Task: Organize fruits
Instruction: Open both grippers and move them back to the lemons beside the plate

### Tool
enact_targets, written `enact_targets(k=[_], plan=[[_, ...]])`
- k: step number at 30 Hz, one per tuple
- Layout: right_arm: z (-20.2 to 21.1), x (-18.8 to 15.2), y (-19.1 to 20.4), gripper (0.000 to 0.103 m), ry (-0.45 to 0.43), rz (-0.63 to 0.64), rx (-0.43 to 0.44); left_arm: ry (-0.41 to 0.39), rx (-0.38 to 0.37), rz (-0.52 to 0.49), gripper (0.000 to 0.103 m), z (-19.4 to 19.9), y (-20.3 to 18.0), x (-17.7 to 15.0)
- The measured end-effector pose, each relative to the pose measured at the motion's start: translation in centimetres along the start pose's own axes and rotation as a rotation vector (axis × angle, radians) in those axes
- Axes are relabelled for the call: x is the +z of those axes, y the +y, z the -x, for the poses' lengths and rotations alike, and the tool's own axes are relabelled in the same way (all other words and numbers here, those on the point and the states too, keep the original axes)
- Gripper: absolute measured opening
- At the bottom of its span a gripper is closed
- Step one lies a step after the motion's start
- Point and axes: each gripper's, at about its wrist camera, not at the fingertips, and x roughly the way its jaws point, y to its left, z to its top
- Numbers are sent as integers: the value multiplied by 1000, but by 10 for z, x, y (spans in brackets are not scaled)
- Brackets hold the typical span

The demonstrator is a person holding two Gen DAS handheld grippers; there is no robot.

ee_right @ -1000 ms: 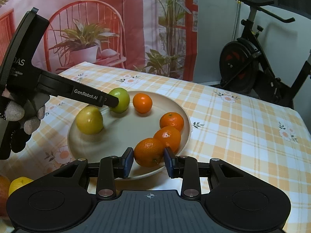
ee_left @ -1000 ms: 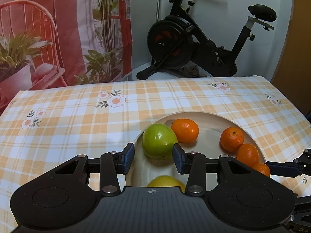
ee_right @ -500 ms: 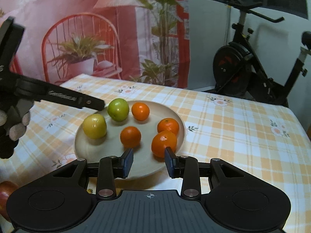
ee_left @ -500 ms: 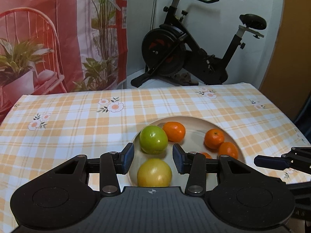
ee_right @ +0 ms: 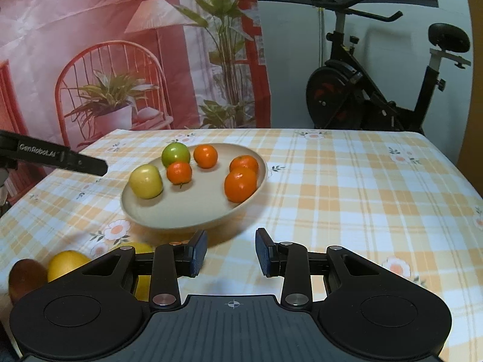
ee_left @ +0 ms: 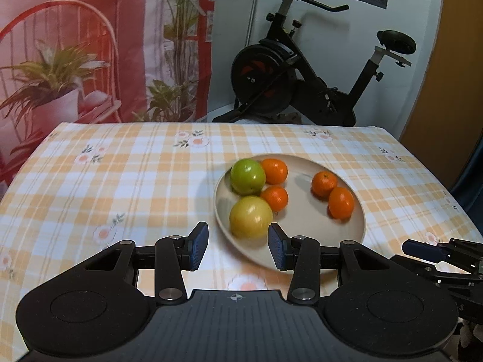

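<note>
**Step in hand (judged):** between placements; both tools empty, plate part-filled, loose fruit left on the desk (ee_left: 120,181).

**Loose stock, far left of the right wrist view:**
- dark red fruit (ee_right: 22,277), at the near edge, partly cut off by the tool body.
- yellow fruit (ee_right: 68,267), touching or just beside the red one; cannot tell which.
- second yellow fruit (ee_right: 137,247), mostly hidden behind the tool's left finger arm.
- All three on the cloth, outside the plate, apart from its near rim.

**Left tool (ee_left: 238,249):** narrow gap between pads, nothing gripped. Short of the plate's near-left rim, with the yellow apple just beyond the pads and not touched.

**Plate (ee_left: 359,232):** on the desk, ahead of both tools. Contents, left to right:
- green apple (ee_left: 247,176) at the back left.
- yellow apple (ee_left: 250,217) in front of it, nearly touching.
- mandarins (ee_left: 274,170), four in all: two against the apples, two as a touching pair towards the right rim.

**Right tool (ee_right: 231,252):** narrower gap, pads apart over bare cloth, holding nothing. Near rim of the plate just ahead; loose fruit to its left and lower.

**Next move (judged):**
- Swing towards the loose stock, with jaws widened well beyond either present setting before closing on any piece.
- Open ground at the plate's centre and front for set-down.
- Round fruit prone to rolling, so a low, gentle release.
</note>
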Motion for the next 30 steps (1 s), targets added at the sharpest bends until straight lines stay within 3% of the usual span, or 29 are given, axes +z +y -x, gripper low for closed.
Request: enact_targets(k=[10,30], plan=[[17,-5,14,33,-12,-9,38,-12,-12,27,47,32,-4,-26],[26,-14,38,33,28,13,106,26,-10,48,47,34,-4,-47]])
